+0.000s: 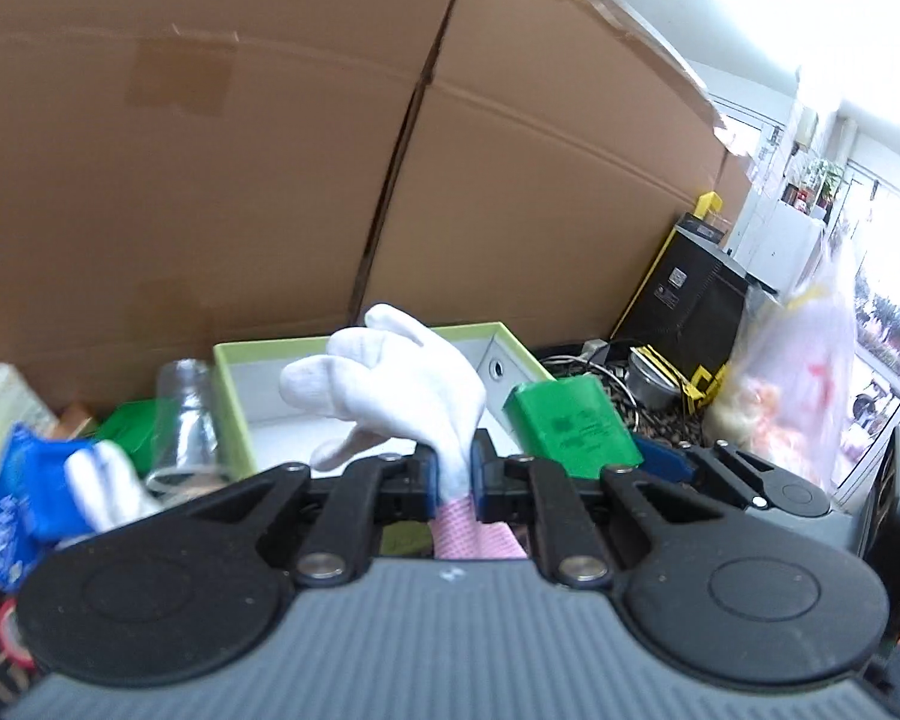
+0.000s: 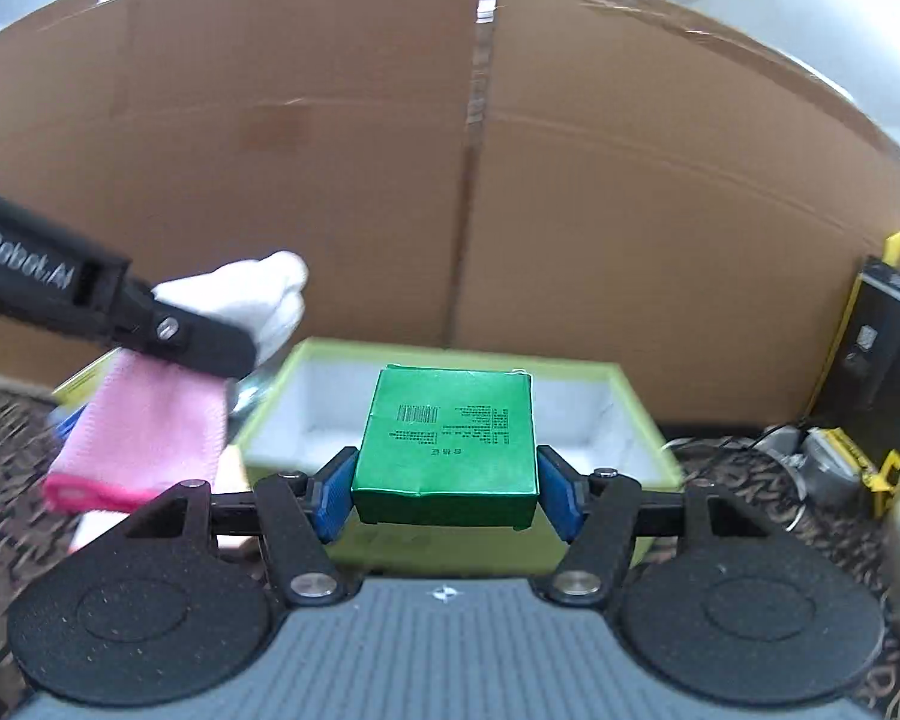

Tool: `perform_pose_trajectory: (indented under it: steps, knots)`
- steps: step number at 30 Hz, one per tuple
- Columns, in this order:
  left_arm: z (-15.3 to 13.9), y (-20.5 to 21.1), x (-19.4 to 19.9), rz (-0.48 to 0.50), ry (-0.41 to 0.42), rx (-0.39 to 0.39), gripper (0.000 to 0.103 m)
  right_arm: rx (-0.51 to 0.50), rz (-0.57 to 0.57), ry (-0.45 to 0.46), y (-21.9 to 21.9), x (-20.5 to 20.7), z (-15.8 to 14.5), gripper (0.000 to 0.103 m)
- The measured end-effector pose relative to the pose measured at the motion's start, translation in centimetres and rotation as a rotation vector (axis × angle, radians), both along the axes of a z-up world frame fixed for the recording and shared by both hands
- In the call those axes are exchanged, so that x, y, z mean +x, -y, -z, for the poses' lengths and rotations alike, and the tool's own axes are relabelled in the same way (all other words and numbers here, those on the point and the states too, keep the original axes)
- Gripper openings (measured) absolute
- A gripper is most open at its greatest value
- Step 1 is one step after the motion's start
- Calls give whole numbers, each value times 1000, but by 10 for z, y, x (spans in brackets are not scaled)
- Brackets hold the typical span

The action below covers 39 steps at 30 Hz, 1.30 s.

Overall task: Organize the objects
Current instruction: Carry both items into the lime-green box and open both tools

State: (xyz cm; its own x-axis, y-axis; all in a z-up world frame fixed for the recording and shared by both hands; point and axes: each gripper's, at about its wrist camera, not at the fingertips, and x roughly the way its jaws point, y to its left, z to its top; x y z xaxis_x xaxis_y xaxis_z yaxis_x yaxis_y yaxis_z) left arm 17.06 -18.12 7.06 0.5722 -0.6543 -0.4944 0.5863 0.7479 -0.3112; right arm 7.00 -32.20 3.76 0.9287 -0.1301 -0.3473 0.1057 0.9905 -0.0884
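My left gripper [image 1: 452, 476] is shut on a white glove with a pink cuff [image 1: 399, 387], held up in front of an open light-green box [image 1: 354, 345]. From the right wrist view the left gripper [image 2: 210, 354] shows at the left with the glove [image 2: 234, 300] and its pink cuff hanging. My right gripper [image 2: 447, 489] is shut on a green carton [image 2: 450, 438] with black print, held just above the near side of the light-green box [image 2: 624, 396]. The carton also shows in the left wrist view [image 1: 573, 423], right of the glove.
A large cardboard box [image 1: 270, 150] stands close behind. A clear glass [image 1: 183, 420], a blue packet [image 1: 24, 492] and another white glove [image 1: 108, 480] lie left. A black and yellow case [image 1: 684, 294], cables and a plastic bag [image 1: 792, 384] are right. The surface is patterned dark carpet [image 2: 6, 438].
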Motion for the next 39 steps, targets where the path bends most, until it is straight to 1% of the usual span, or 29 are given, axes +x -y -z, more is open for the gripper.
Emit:
perform_pose_trajectory:
  steps: [2, 4, 7, 11, 16, 18, 19, 20, 21, 22, 23, 24, 25, 26, 27, 29, 31, 33, 36, 38, 39]
  knots:
    - [3, 12, 29, 8, -53, -17, 10, 31, 36, 8, 18, 22, -2, 66]
    - [10, 25, 57, 2, -97, -25, 10, 58, 53, -3, 32, 44, 0, 66]
    - [22, 45, 87, -9, -119, 2, 10, 82, 70, -37, 48, 76, 6, 66]
    - [49, 63, 109, -16, -158, 50, 10, 76, 53, -108, 60, 108, 19, 67]
    - [79, 69, 119, -32, -180, 121, 11, 87, 30, -202, 67, 139, 44, 67]
    - [85, 69, 122, -38, -183, 129, 17, 71, 27, -237, 67, 148, 53, 67]
    - [87, 69, 123, -38, -184, 125, 33, 59, 25, -253, 66, 152, 57, 67]
    - [88, 69, 124, -36, -189, 117, 57, 46, 22, -267, 65, 155, 61, 67]
    - [88, 68, 123, -24, -192, 90, 62, 33, 18, -283, 65, 158, 64, 67]
    - [86, 67, 121, -13, -193, 61, 71, 16, 12, -309, 64, 161, 67, 72]
    - [84, 65, 117, -17, -187, 45, 87, -1, 15, -332, 63, 164, 68, 75]
    - [79, 63, 112, -40, -174, 43, 96, -6, 16, -336, 64, 164, 68, 77]
    - [73, 61, 104, -70, -146, 37, 103, -16, 18, -332, 64, 162, 65, 77]
    - [65, 60, 98, -80, -109, 24, 103, -29, 25, -323, 65, 158, 60, 77]
    - [56, 59, 91, -66, -80, 13, 103, -42, 31, -306, 64, 152, 54, 77]
    - [37, 52, 76, -44, -36, 2, 103, -61, 36, -247, 63, 135, 38, 83]
    - [23, 44, 55, -44, 27, 4, 103, -69, 40, -175, 61, 113, 22, 90]
    - [11, 32, 31, -55, 82, 3, 103, -74, 34, -111, 56, 90, 9, 92]
    - [2, 9, -5, -87, 110, 5, 103, -62, 24, -54, 51, 65, -2, 94]
    - [0, -9, -25, -113, 103, 7, 103, -44, 8, -29, 55, 60, -6, 94]
    - [-1, -25, -36, -129, 96, 10, 103, -34, -3, -21, 52, 50, -6, 94]
